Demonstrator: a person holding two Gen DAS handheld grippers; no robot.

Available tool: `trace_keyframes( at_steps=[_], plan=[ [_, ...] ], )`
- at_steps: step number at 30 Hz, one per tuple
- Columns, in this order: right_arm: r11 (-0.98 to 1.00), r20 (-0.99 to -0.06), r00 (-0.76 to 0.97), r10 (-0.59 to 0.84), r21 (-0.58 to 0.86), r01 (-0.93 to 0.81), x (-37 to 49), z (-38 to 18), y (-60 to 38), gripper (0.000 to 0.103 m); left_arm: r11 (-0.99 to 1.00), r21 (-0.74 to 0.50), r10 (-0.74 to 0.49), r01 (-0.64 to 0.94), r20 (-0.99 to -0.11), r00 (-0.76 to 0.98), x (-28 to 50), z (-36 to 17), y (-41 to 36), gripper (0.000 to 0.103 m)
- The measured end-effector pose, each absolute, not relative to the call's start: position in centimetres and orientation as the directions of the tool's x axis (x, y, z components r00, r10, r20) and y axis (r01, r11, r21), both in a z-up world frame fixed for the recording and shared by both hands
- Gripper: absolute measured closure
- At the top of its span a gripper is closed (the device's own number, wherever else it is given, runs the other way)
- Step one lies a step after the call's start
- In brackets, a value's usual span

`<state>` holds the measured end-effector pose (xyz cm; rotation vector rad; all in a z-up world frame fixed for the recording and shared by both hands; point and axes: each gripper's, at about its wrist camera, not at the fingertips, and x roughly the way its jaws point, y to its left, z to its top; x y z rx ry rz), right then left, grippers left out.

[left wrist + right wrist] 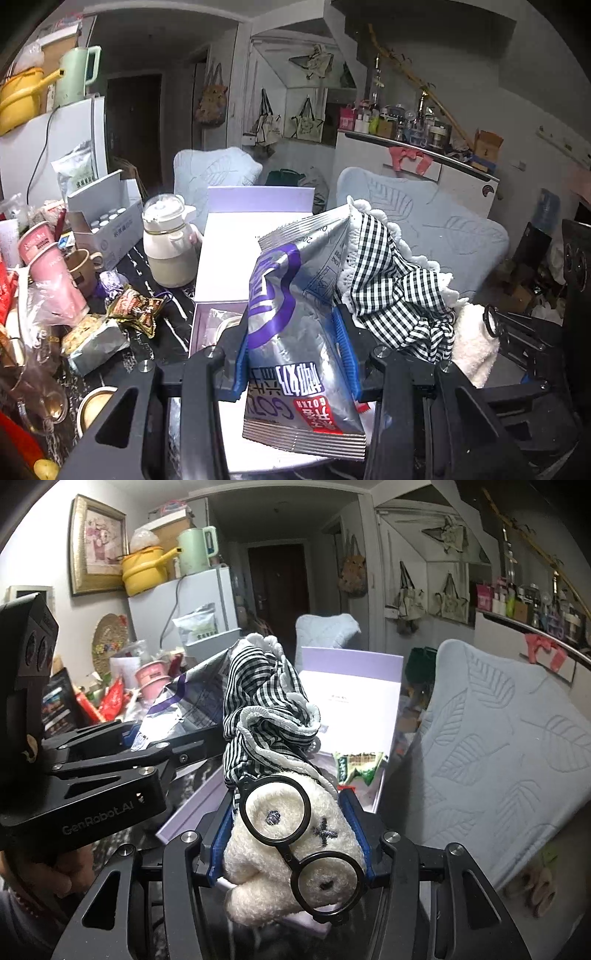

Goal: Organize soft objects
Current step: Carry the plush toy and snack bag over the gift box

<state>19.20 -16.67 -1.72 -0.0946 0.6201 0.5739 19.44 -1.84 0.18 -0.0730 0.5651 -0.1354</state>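
My left gripper (293, 332) is shut on a silver and purple snack bag (295, 295), its blue pads pressing both sides. The bag hangs above an open lavender box (229, 240). Just to its right is a white plush toy (474, 350) in a black-and-white gingham dress (399, 280). In the right wrist view, my right gripper (293, 794) is shut on that plush toy (288, 834), which wears round black glasses. The left gripper (162, 740) with the bag (184, 705) is close on the left. A green packet (358, 766) lies in the box (384, 790).
The dark table's left side is crowded: a white teapot (168, 243), pink cups (48, 266), a mug, snack packets (136, 310) and a white carton of bottles. Chairs with pale blue leaf-pattern covers (498, 738) stand behind and to the right of the box.
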Motion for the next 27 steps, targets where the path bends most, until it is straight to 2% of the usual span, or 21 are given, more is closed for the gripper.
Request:
trace_keyframes(
  at_steps=[14,21,27],
  plan=[
    [0.845,-0.630,0.630,0.454,0.080,-0.529,24.7,-4.5,-14.0,0.050,0.997,-0.075,-0.072,0.035,-0.587,0.806,25.8,-3.5,-0.3,0.063],
    [0.848,-0.660,0.606,0.443,0.089,-0.522,27.0,-6.5,-13.1,0.050,0.994,-0.097,-0.106,0.058,-0.633,0.767,27.7,-5.6,0.4,0.063],
    [0.868,-0.688,0.607,0.397,0.065,-0.493,28.5,-8.1,-12.8,0.050,0.998,-0.060,-0.065,0.033,-0.667,0.743,28.9,-7.5,0.3,0.063]
  ],
)
